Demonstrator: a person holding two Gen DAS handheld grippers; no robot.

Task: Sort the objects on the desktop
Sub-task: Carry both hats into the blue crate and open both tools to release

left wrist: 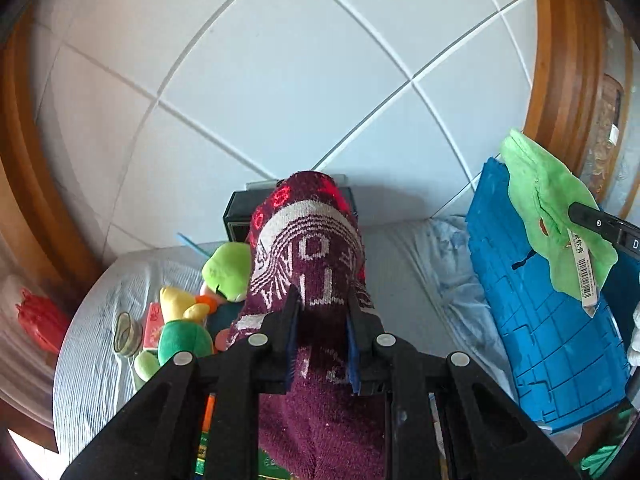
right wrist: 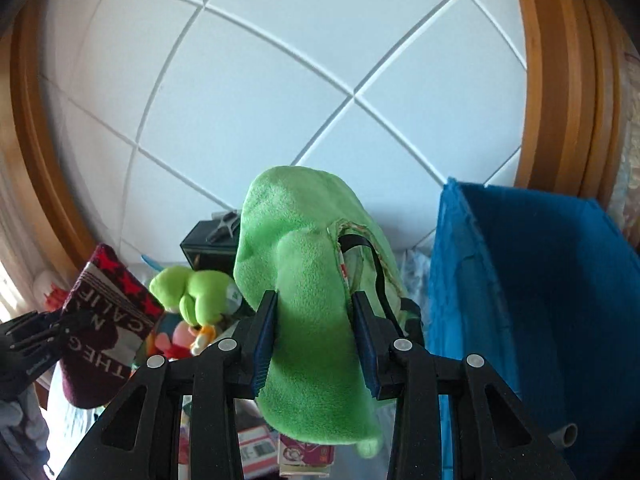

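Observation:
My left gripper [left wrist: 322, 320] is shut on a maroon sock [left wrist: 312, 256] with white lettering and red stars, held up above the table; the sock also shows in the right wrist view [right wrist: 100, 320]. My right gripper [right wrist: 316, 320] is shut on a green plush pouch [right wrist: 304, 280], held beside the blue fabric bin [right wrist: 540, 300]. In the left wrist view the pouch [left wrist: 552, 216] hangs over the bin [left wrist: 540, 320], a barcode tag dangling from it.
A table with a pale striped cloth [left wrist: 92, 360] holds plush toys [left wrist: 188, 320], a green plush [right wrist: 192, 288], a tape roll [left wrist: 127, 334], a black box [left wrist: 240, 216] and small packets [right wrist: 280, 452]. A red object [left wrist: 40, 320] lies at far left. White tiled wall behind.

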